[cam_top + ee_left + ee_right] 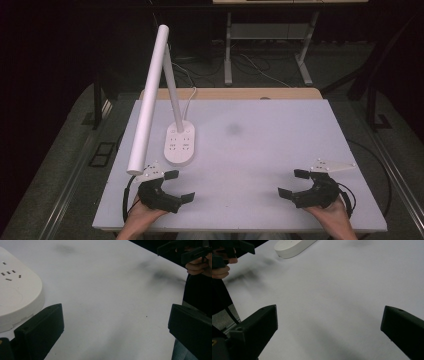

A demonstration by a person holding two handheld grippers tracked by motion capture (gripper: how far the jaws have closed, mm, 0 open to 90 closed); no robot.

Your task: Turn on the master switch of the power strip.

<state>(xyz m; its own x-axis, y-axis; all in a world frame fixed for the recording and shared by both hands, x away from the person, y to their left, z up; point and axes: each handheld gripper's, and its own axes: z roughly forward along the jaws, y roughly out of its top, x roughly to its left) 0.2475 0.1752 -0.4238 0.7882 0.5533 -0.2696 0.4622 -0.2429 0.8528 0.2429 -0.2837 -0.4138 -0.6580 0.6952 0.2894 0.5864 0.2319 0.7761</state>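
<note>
On the white bench (280, 150) a white desk lamp (150, 95) stands at about ten o'clock, its oval base (180, 144) carrying sockets. The left gripper (179, 186) rests at seven o'clock, just beside this base, with its jaws released wide and empty. The right gripper (292, 183) rests at five o'clock, well apart, jaws also released, both pointing toward the centre.

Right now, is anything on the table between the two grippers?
Nothing: in the high view the stretch of white table between the left gripper and the right gripper is bare. The lamp base sits farther back.
</note>
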